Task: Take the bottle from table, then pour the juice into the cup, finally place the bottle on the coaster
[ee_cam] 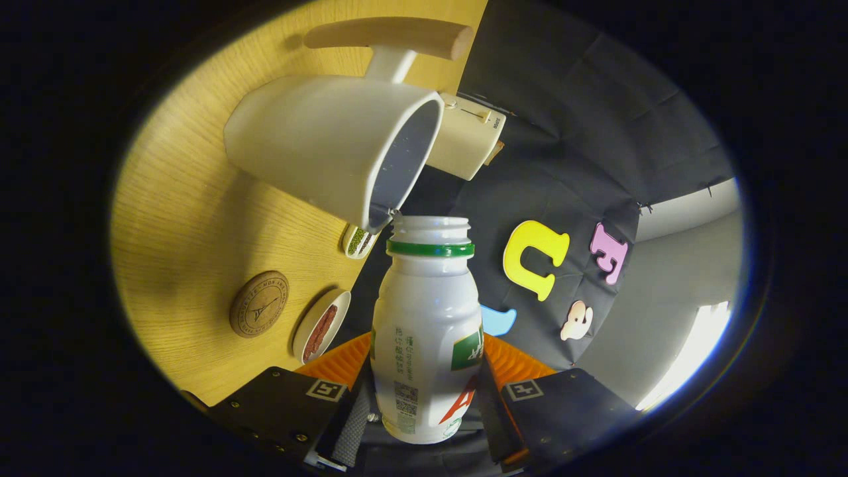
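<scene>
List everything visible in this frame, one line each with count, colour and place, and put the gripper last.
bottle: 1, white with a green neck ring, cap off, held between the fingers, its open mouth right by the cup's rim.
cup: 1, white with a wooden handle, on the table beyond the bottle, seen tipped because the view is rotated.
coaster: 1, round, brown cork, on the table beside the red-filled dish.
small dishes: 2, white; one with red contents next to the coaster, one with green contents partly behind the cup.
appliance: 1, cream, behind the cup at the table's edge.
table: 1, light wood.
gripper: 1, fingers closed against both sides of the bottle.
</scene>
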A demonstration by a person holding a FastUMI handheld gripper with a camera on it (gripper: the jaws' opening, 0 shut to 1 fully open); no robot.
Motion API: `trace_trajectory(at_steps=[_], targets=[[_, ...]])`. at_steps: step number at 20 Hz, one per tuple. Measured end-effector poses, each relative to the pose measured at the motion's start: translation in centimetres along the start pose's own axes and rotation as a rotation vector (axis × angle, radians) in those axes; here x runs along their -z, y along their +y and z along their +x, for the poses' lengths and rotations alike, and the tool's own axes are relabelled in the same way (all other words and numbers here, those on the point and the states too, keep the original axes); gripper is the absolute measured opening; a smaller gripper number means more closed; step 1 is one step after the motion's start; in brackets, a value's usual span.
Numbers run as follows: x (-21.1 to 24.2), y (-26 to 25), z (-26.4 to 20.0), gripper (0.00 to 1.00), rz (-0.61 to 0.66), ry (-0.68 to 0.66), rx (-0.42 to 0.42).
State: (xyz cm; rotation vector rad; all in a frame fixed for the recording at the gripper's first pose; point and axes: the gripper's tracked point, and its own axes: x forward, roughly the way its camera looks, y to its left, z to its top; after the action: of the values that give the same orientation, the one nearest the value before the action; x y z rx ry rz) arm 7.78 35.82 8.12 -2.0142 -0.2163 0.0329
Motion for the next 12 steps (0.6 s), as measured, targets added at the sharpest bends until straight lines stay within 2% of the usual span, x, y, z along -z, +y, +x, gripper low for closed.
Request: trace_trajectory(at_steps=[12], targets=[[-0.39,0.0,-0.33,0.72,-0.045,-0.02,0.012]])
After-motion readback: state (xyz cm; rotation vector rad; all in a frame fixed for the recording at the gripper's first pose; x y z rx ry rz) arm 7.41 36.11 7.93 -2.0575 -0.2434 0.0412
